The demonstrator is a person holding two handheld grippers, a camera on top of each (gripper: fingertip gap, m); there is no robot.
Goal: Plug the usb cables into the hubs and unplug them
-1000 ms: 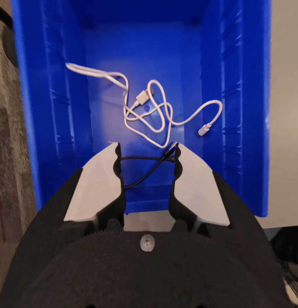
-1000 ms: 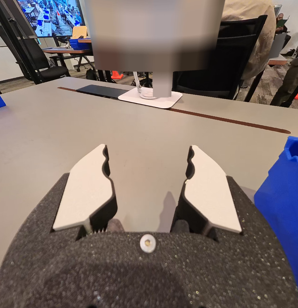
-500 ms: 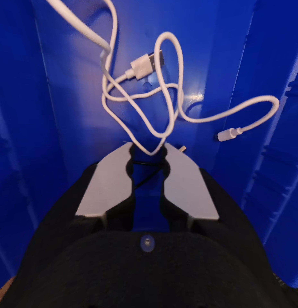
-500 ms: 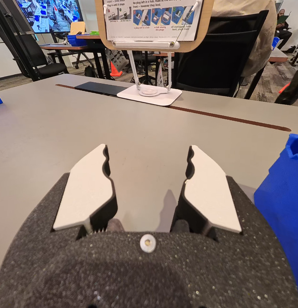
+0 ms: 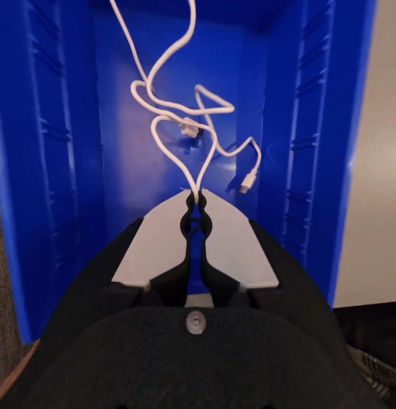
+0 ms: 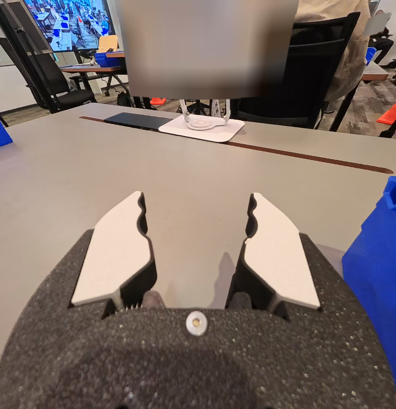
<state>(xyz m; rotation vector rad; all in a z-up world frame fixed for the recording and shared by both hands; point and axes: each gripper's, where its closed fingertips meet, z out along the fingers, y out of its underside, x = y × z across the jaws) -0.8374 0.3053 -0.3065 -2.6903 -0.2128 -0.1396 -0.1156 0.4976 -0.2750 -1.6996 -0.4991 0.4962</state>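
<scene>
My left gripper (image 5: pixel 196 195) is shut on a bend of the white USB cable (image 5: pixel 170 106) and holds it up inside the blue bin (image 5: pixel 49 132). The cable hangs in loops; its wide plug (image 5: pixel 189 130) dangles mid-air and its small plug (image 5: pixel 248 182) hangs at the right. A thin black cable (image 5: pixel 193 231) shows between the fingers, lower in the bin. My right gripper (image 6: pixel 197 210) is open and empty above the grey table (image 6: pixel 192 172). No hub is in view.
A second blue bin (image 6: pixel 378 261) stands at the right of the right wrist view, and a blue corner (image 6: pixel 0 132) at the far left. A white stand base (image 6: pixel 201 128) and a black pad (image 6: pixel 137 119) lie at the table's far side. Chairs and a person are behind. Some 75 cm of space lies between my two pairs of fingers.
My left gripper closed on the white cable's loop and lifted it up from the bin floor. The right gripper has not moved.
</scene>
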